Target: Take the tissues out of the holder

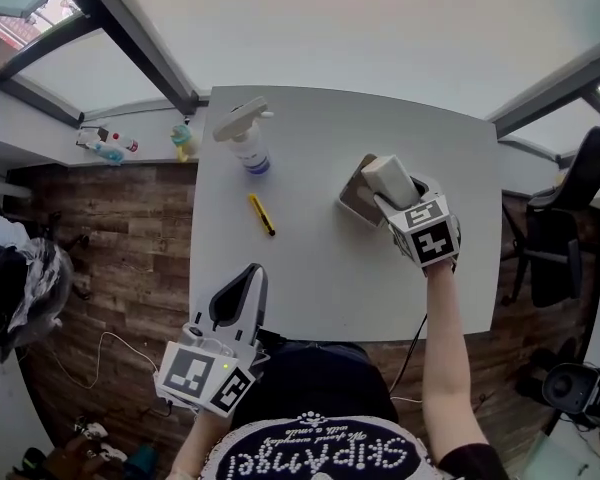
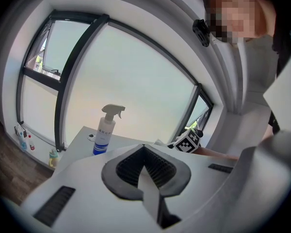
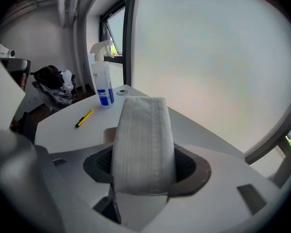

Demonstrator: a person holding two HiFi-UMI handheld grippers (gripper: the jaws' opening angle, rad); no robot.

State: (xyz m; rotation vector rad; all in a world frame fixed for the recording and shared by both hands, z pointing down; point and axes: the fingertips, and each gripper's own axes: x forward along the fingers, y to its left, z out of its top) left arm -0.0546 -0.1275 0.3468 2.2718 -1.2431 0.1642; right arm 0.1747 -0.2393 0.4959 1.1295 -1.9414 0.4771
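1. Right gripper (image 1: pixel 388 196) at 2 o'clock over the surface (image 1: pixel 320 298), fingers (image 3: pixel 191 166) pinching the tissues (image 1: pixel 389 176) from both sides.
2. Tissues: a white folded stack, tilted, its free end reaching past the fingertips toward 12 o'clock in the right gripper view.
3. Directly above the holder (image 1: pixel 352 204), which rests on the surface at 2 o'clock; impossible to tell whether the stack's lower end is clear of it.
4. Left gripper (image 1: pixel 242 293) at 7 o'clock, at the near edge of the surface, fingers (image 2: pixel 126 166) pressed together with nothing between them, pointing toward 12 o'clock.
5. Spray bottle (image 1: pixel 248 143) upright at 11 o'clock, near the far edge.
6. Slim yellow tool (image 1: pixel 262 214) lying flat at 10 o'clock, between the spray bottle and the left gripper, well apart from the holder.
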